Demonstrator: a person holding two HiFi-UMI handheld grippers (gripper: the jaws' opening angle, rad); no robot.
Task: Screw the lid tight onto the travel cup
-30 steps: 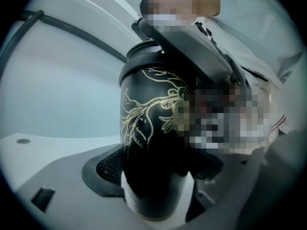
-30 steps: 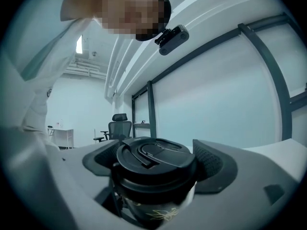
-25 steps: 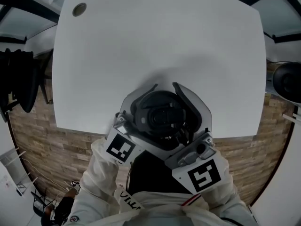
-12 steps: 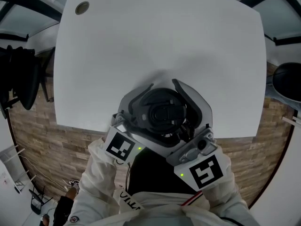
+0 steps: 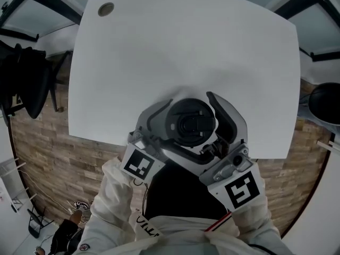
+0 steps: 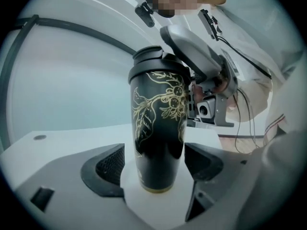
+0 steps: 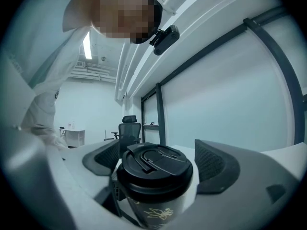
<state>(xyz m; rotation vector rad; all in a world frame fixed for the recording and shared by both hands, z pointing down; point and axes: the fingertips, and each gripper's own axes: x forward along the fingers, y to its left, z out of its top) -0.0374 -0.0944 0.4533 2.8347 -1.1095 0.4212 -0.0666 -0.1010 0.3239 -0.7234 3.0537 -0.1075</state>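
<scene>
Black chair stands off the table's left side, over wood floor. The table is white, with a round grommet in its far-left corner. The left gripper comes in from lower left. Its jaws are closed in low on the cup: one pad touches the body, and a thin strip of table shows beside the other pad. The cup is black with a gold leaf-and-berry print. It stands upright with its base on the table, close to the near edge, between the two grippers. The lid is black and sits on the cup's mouth, looking level in both gripper views. The right gripper comes in from lower right and higher up. It is clenched on the lid, whose rim meets both pads in the right gripper view. White sleeves show behind both grippers.
</scene>
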